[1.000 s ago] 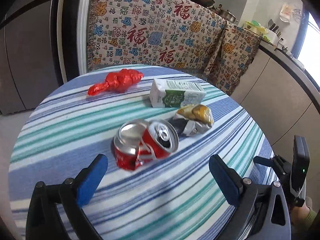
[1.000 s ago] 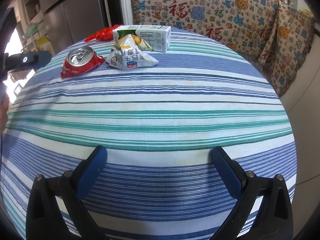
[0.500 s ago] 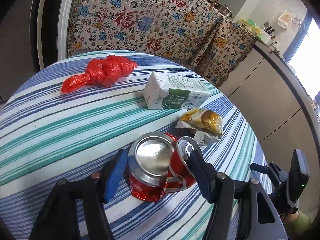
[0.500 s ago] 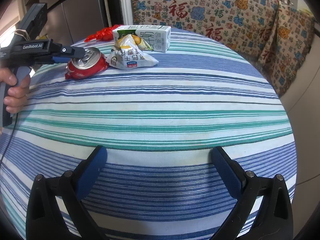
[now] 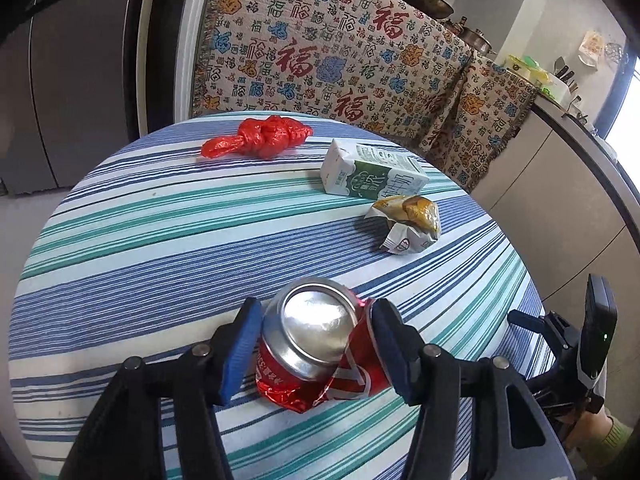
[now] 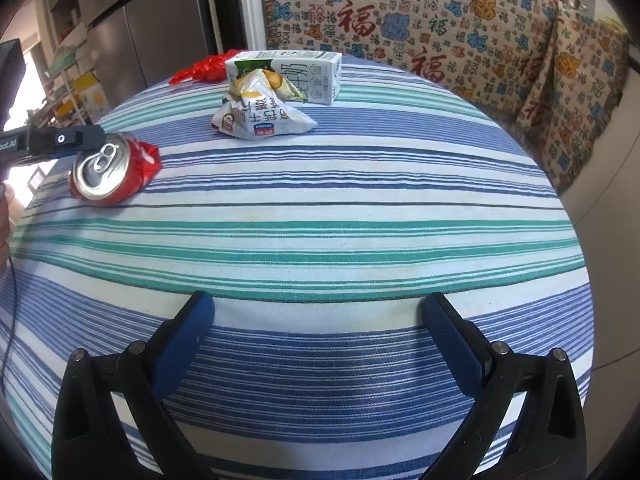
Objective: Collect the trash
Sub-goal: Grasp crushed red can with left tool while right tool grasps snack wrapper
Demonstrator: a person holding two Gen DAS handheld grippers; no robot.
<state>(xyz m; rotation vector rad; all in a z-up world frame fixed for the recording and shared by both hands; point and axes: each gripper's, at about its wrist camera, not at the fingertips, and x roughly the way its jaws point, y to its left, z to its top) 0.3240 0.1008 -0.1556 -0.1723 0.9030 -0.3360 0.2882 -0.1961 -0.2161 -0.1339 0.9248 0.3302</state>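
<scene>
My left gripper [image 5: 316, 344] is shut on a crushed red soda can [image 5: 316, 356] and holds it just above the striped round table [image 5: 160, 248]. The can also shows at the left of the right wrist view [image 6: 110, 172]. On the table lie a red plastic bag [image 5: 260, 140], a white and green milk carton [image 5: 372, 174] and a crumpled snack wrapper [image 5: 408, 224]. In the right wrist view the wrapper [image 6: 260, 116] sits in front of the carton [image 6: 304, 72]. My right gripper [image 6: 320, 328] is open and empty over the table's near side.
A patterned cloth [image 5: 340, 52] hangs over furniture behind the table. A grey fridge [image 5: 72, 72] stands at the left. A counter [image 5: 568, 168] runs along the right. The right gripper's body shows at the right edge of the left wrist view [image 5: 592, 344].
My left gripper closed its fingers on the can and pulled back with it, lifting it toward the table's near side. My right gripper has not moved.
</scene>
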